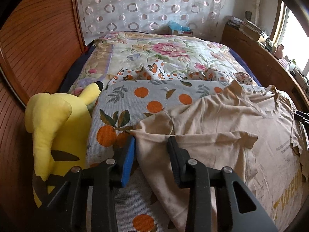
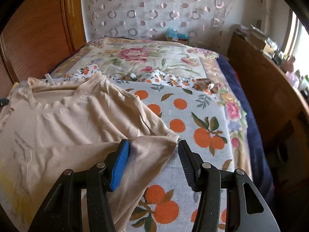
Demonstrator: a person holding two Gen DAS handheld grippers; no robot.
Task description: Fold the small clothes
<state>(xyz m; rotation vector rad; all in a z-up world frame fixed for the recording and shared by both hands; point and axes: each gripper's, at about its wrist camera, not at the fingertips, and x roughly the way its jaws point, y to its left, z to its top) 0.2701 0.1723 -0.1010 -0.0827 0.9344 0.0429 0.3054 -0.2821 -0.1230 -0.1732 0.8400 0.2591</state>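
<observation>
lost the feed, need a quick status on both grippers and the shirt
Left gripper astride beige shirt sleeve, grip unconfirmed. Right gripper open over other sleeve. Shirt spread, unfolded. Yellow plush toy off left, clear of shirt.

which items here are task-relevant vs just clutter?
Job:
- beige T-shirt
- left tool, astride one sleeve
- right tool, astride the other sleeve

Lying about:
- yellow plush toy
- orange-print cover
- floral quilt
</observation>
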